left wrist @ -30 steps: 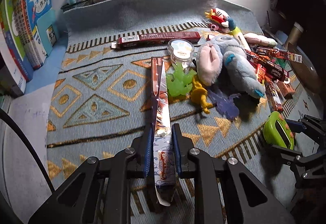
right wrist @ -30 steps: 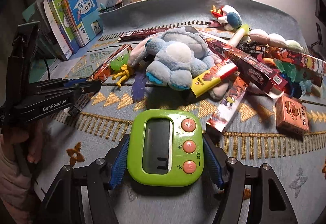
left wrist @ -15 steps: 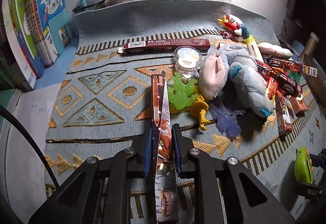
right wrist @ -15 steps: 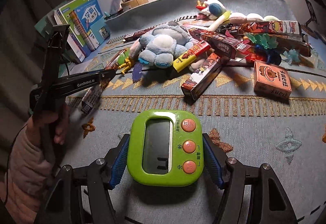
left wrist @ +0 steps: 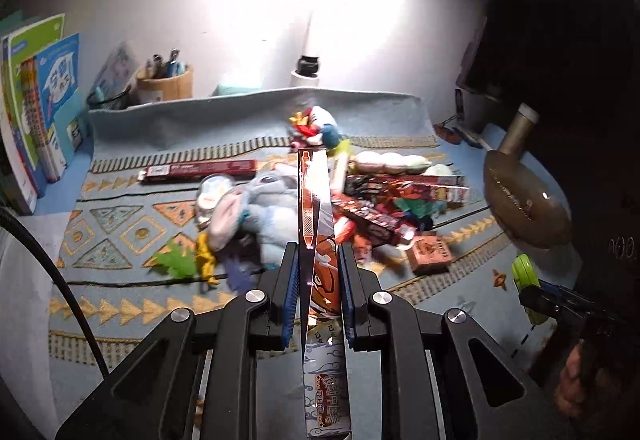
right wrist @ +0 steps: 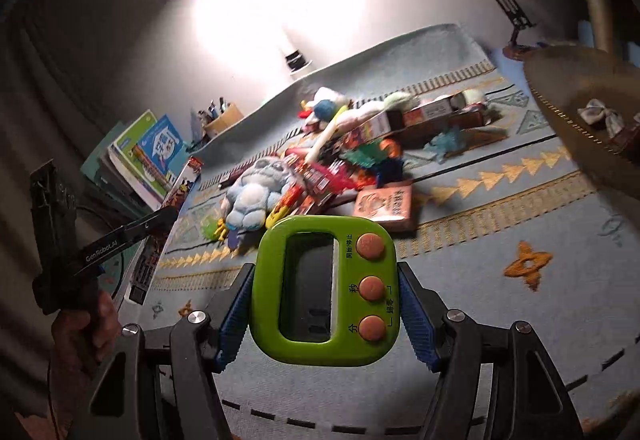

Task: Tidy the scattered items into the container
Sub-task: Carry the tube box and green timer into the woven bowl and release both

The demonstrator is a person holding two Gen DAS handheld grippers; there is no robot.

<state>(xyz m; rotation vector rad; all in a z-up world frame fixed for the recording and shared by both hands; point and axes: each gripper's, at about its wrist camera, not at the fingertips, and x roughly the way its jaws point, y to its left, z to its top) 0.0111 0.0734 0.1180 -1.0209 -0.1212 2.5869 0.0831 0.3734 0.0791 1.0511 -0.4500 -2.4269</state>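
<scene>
My left gripper (left wrist: pixel 318 272) is shut on a long orange pen box (left wrist: pixel 316 216) and holds it lifted above the rug. My right gripper (right wrist: pixel 324 292) is shut on a green digital timer (right wrist: pixel 324 290), also lifted; the timer shows small at the right of the left wrist view (left wrist: pixel 524 276). A brown woven basket (left wrist: pixel 524 208) stands at the right edge of the rug, and its rim (right wrist: pixel 560 120) shows at upper right in the right wrist view. A blue plush toy (left wrist: pixel 272 208) lies in the pile of boxes and toys mid-rug.
Patterned blue rug (left wrist: pixel 120 232) covers the desk. Books (left wrist: pixel 36 112) stand at far left, a pen cup (left wrist: pixel 164 84) and lamp base (left wrist: pixel 306 70) at the back. An orange snack box (left wrist: pixel 430 254) lies near the front of the pile. A dark long box (left wrist: pixel 200 170) lies behind.
Both grippers have risen and tilted up with their loads. The left one has swung right toward the pile and basket; the right one now has the basket rim in view.
</scene>
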